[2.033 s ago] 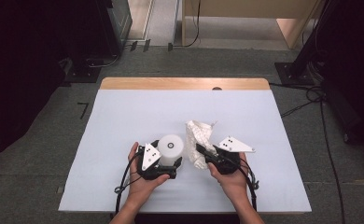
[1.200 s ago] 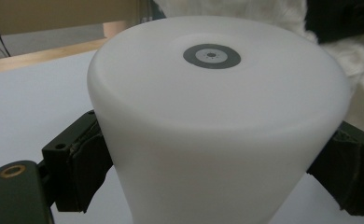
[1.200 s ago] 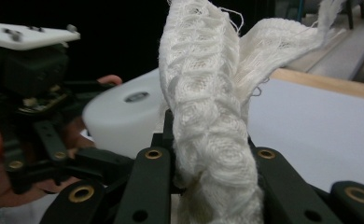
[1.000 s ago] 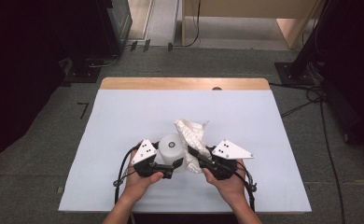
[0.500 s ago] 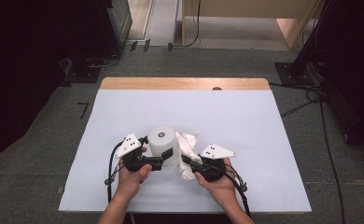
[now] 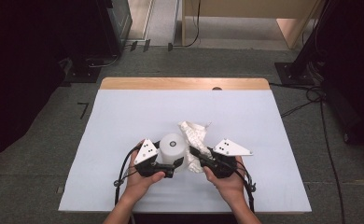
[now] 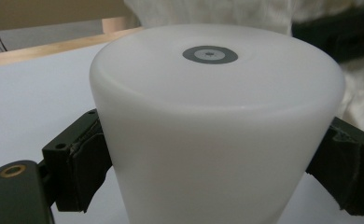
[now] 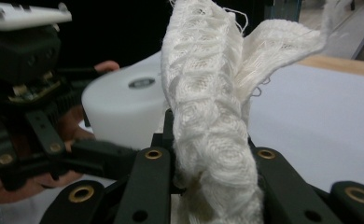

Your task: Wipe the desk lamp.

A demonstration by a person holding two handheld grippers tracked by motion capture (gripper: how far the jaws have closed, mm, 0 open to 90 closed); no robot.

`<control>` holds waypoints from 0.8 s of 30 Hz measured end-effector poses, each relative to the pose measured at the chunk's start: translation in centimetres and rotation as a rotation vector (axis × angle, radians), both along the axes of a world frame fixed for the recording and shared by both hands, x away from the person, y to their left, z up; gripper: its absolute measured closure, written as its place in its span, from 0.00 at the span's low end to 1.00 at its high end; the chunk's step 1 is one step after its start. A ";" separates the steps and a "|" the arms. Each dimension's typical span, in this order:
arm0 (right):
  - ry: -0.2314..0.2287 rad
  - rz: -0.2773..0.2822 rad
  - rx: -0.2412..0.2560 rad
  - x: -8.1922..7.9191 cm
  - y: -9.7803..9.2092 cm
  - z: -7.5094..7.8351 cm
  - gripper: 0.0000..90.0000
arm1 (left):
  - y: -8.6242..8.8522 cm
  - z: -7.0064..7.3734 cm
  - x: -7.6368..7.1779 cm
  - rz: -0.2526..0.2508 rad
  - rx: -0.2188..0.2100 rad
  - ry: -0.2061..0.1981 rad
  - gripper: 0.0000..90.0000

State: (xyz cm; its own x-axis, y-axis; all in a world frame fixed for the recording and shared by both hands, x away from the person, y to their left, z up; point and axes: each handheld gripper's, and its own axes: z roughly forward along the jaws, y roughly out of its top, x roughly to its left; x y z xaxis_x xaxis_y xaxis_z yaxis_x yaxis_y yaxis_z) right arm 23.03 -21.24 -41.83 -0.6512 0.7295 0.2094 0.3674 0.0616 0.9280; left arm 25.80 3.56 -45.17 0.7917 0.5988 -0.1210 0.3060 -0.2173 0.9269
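Note:
A white plastic cup [image 6: 173, 147] stands upside down on the table near the front middle, with a grey ring mark on its upturned base. My left gripper [image 6: 174, 164] is shut on the cup's lower wall, and its black pads [image 7: 82, 163] press the cup [image 7: 217, 116] from both sides. A crumpled white knitted cloth [image 6: 194, 135] rises right beside the cup and touches its right side. My right gripper [image 6: 192, 151] is shut on the cloth's lower part. In the right gripper view the cloth [image 8: 208, 107] stands up between the jaws, with the cup [image 8: 124, 107] behind at left.
The table [image 6: 124, 116] is covered with a white sheet, and a wooden strip [image 6: 185, 84] shows along its far edge. Dark equipment and cables lie on the grey floor around it. Both hands work close to the front edge.
Both grippers slid left and toward the front edge with the cup and cloth, then came back a little to the right. The cloth now stands taller beside the cup.

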 end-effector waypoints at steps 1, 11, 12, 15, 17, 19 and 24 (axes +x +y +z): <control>-0.005 0.000 0.002 -0.1 -0.1 0.2 0.85 | -0.1 0.0 -0.1 -0.004 -0.008 0.003 0.10; 0.074 0.014 -0.040 0.4 1.0 -2.4 0.85 | 1.4 1.2 0.4 0.037 -0.100 0.026 0.10; 0.084 0.020 -0.040 0.4 1.2 -2.6 0.85 | 1.6 1.3 0.5 0.046 -0.110 0.026 0.10; 0.122 0.042 -0.044 0.5 1.8 -3.6 0.85 | 2.3 1.5 0.7 0.067 -0.126 0.025 0.10; 0.136 0.051 -0.045 0.5 2.1 -4.0 0.85 | 2.5 1.4 0.7 0.074 -0.122 0.026 0.10; 0.148 0.058 -0.045 0.5 2.2 -4.2 0.85 | 2.6 1.4 0.8 0.074 -0.123 0.026 0.10; 0.126 0.045 -0.019 0.5 1.7 -3.3 0.85 | 2.1 0.8 0.8 0.058 -0.087 0.025 0.10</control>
